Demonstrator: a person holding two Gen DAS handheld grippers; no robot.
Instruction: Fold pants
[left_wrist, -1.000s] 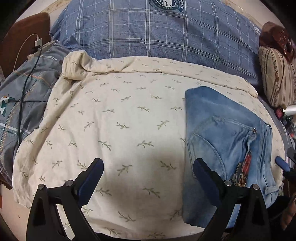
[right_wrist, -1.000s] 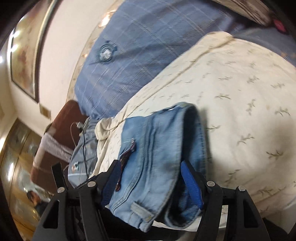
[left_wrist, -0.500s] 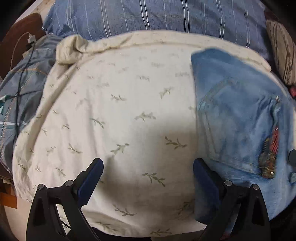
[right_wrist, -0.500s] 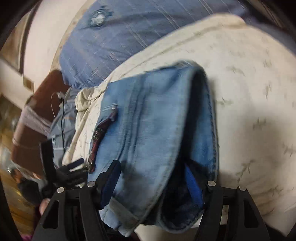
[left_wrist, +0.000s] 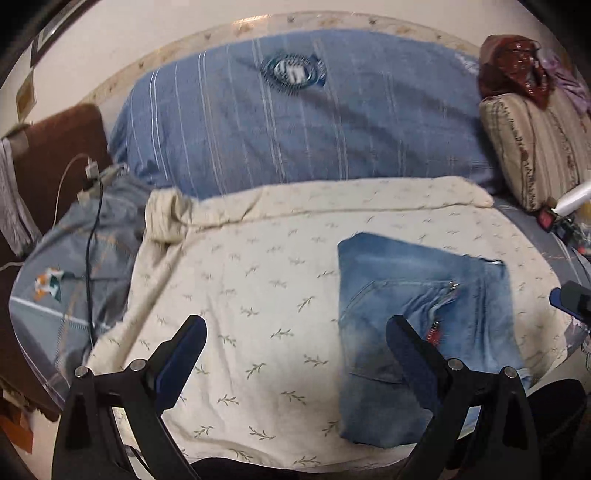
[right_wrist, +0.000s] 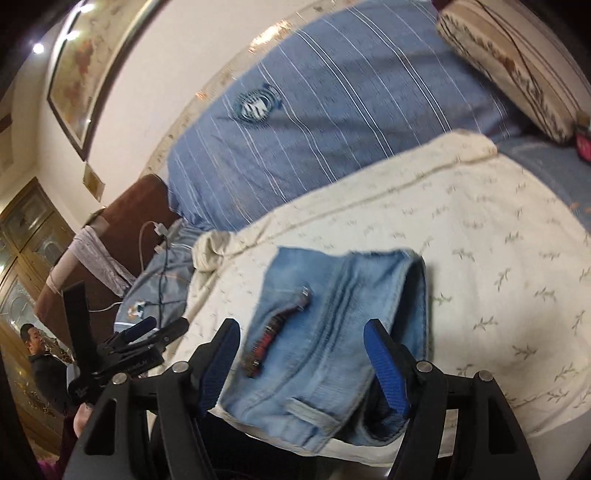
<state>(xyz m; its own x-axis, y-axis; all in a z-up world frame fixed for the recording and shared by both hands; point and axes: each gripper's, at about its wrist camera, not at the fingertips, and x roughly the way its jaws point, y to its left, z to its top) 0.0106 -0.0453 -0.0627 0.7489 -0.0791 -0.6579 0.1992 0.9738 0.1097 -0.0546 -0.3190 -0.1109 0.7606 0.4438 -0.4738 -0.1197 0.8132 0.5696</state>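
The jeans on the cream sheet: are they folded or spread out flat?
Folded. The jeans lie as a compact rectangle on the cream sheet, and the right wrist view shows doubled layers at the far edge.

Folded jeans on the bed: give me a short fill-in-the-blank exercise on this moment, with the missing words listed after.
1. The folded jeans lie on a cream sheet printed with small ____.
2. Neither set of tongs, left or right, grips the jeans; both stand ____.
3. Behind the sheet lies a big ____ striped pillow.

Missing words: leaf sprigs; open; blue
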